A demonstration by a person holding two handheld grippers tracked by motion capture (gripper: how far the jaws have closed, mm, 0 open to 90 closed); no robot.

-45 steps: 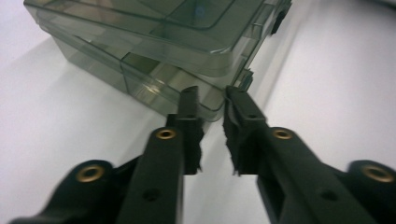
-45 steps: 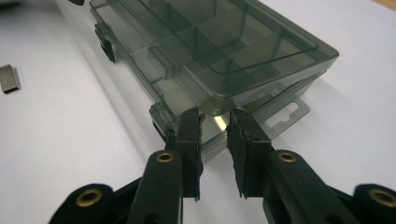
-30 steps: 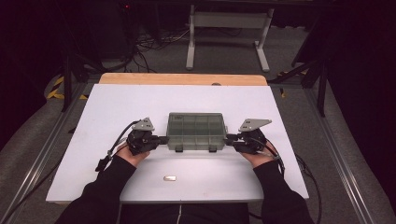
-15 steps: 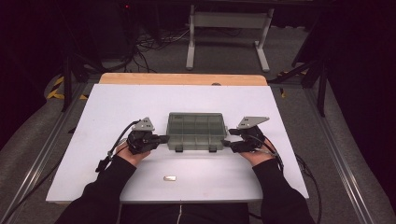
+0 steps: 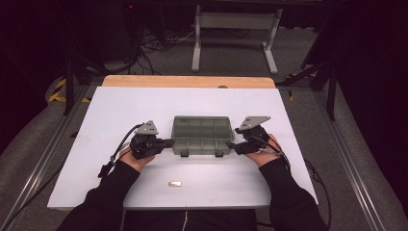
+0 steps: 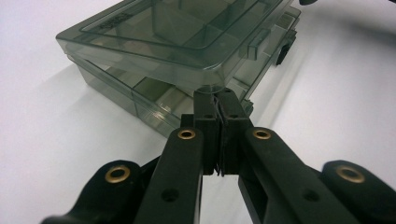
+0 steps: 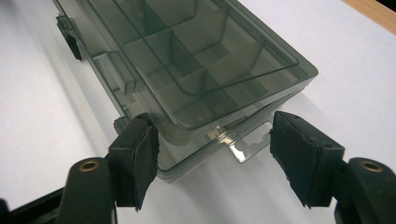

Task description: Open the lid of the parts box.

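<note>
At the centre of the high view, a smoky transparent compartment box (image 5: 202, 135) is being flanked by two hand-held grippers on the white bench (image 5: 120, 103), its lid down and its two dark latches facing the lower edge of the frame. The left hand-held gripper (image 5: 169, 142) is being held at the box's left end with its jaws closed together (nearly nothing is left between the pads); in the left gripper view the tips (image 6: 215, 97) are seen meeting right at the rim of the box (image 6: 177, 51), though whether an edge is being pinched between them cannot be told. The right hand-held gripper (image 5: 232, 145) is being held at the box's right end, and its jaws have just been opening. In the right gripper view the right hand-held gripper (image 7: 212, 156) is standing wide, the corner of the box (image 7: 187, 70) and its clear hang tab (image 7: 250, 142) lying between the pads without being pressed. Toward the lower middle of the high view, a small silvery piece (image 5: 175, 183) is lying on the bench, well apart from the box.
</note>
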